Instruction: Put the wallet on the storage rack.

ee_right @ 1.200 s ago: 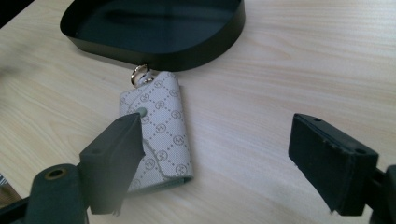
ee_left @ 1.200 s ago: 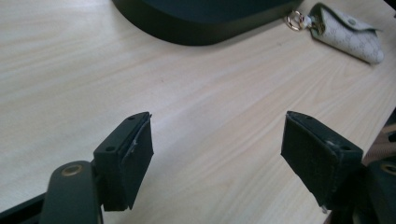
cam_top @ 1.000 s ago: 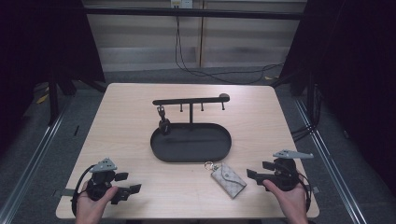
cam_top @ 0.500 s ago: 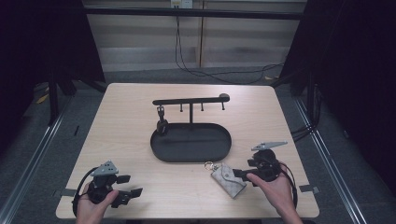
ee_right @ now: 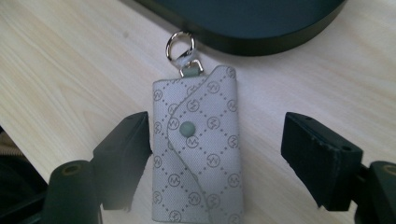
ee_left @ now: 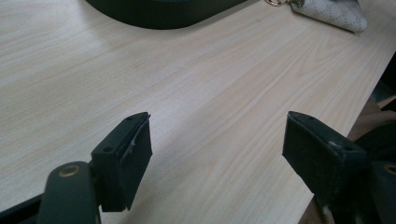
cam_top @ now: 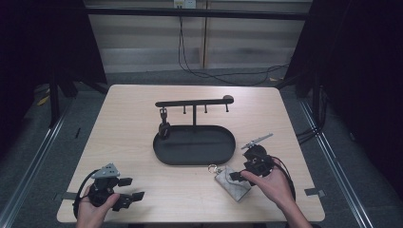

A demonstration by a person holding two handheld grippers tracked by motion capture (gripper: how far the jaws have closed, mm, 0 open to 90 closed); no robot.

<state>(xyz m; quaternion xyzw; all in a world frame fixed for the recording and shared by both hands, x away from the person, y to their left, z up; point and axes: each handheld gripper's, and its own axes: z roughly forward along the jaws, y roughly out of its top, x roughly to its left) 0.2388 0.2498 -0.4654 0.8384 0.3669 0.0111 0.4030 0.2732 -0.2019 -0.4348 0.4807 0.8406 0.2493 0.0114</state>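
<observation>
A grey patterned key pouch (cam_top: 233,184) (ee_right: 198,154) with a snap button and a metal ring (ee_right: 180,45) lies flat on the table, just in front of the black oval tray (cam_top: 195,145). My right gripper (cam_top: 237,176) (ee_right: 217,154) hangs over the pouch. Its jaws have just been closing a little and stand open with the pouch between them. One pad is close to the pouch's edge; the other is well clear. My left gripper (cam_top: 134,190) (ee_left: 217,154) rests open over bare wood at the front left.
A black hook rack (cam_top: 194,102) stands behind the tray, with a small dark item (cam_top: 164,126) hanging from its left hook. The tray's rim (ee_right: 261,28) lies just beyond the pouch's ring. The table's front edge is close to both hands.
My right gripper has moved left from the front right corner and now sits over the pouch, with its jaws somewhat narrower. The left gripper has stayed in place.
</observation>
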